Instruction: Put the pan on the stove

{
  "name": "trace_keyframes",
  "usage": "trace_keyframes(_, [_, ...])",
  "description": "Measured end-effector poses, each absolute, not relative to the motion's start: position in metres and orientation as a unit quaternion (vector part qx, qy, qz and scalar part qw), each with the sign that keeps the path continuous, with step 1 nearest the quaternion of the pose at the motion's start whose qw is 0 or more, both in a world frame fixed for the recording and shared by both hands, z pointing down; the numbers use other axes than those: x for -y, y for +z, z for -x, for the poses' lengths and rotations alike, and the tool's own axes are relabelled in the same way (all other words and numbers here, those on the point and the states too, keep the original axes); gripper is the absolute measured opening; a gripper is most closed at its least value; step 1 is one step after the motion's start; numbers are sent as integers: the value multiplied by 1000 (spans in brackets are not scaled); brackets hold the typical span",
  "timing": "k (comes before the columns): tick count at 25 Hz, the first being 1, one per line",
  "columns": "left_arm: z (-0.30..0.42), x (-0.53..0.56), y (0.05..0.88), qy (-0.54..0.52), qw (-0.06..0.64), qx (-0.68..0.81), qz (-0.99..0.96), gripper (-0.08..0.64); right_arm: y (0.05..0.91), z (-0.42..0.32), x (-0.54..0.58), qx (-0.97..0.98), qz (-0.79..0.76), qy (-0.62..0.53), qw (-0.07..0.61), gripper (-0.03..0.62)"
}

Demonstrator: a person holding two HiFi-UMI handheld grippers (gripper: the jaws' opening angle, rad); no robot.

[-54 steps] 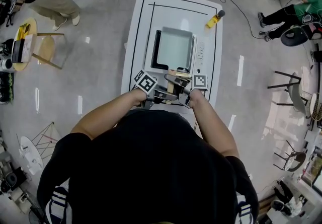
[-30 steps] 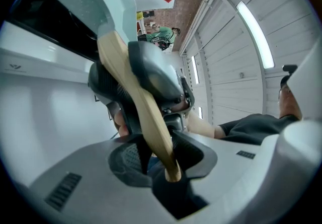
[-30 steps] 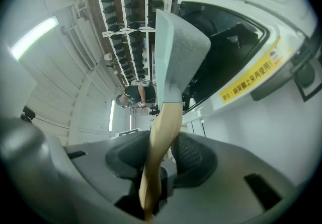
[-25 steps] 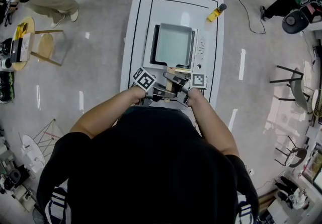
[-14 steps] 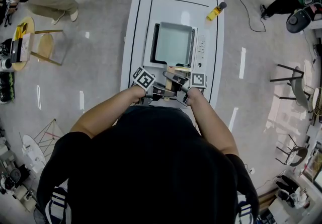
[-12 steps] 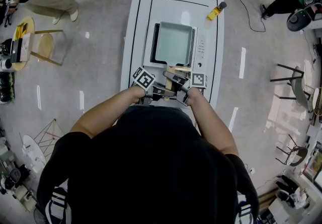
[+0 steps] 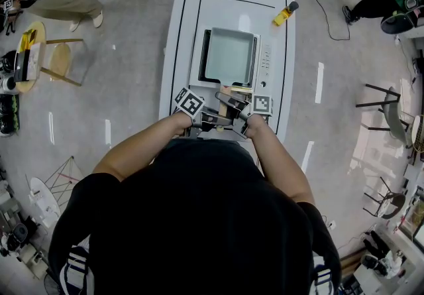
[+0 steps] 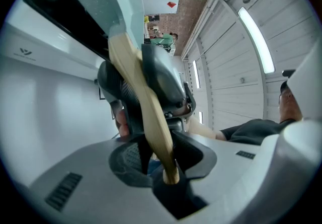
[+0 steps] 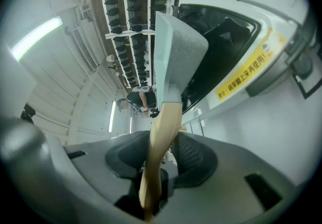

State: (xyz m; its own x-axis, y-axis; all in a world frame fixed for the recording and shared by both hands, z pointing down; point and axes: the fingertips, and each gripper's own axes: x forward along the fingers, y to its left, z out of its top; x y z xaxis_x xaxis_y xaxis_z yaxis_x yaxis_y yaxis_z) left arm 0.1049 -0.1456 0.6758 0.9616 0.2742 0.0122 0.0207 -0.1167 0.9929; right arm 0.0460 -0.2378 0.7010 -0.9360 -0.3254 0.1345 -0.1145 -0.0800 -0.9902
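Black short-sleeved T-shirt

Bright, even light falls from ceiling tubes, glaring off the white table and floor, while fisheye bending curves every edge, and both gripper views show black corners and blurred foregrounds.

The stove sits at the middle of the table, with its control strip along its right side. The pan appears to rest on the stove, its handle reaching over the stove's near edge toward the person. A bottle lies near the table's far right corner.
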Motion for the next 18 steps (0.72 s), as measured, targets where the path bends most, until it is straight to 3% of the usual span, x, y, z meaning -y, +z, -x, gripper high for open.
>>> trace_keyframes(18, [-105, 150, 678, 82, 664, -88, -738, 137, 698, -47, 241, -679, 159, -711, 88, 239])
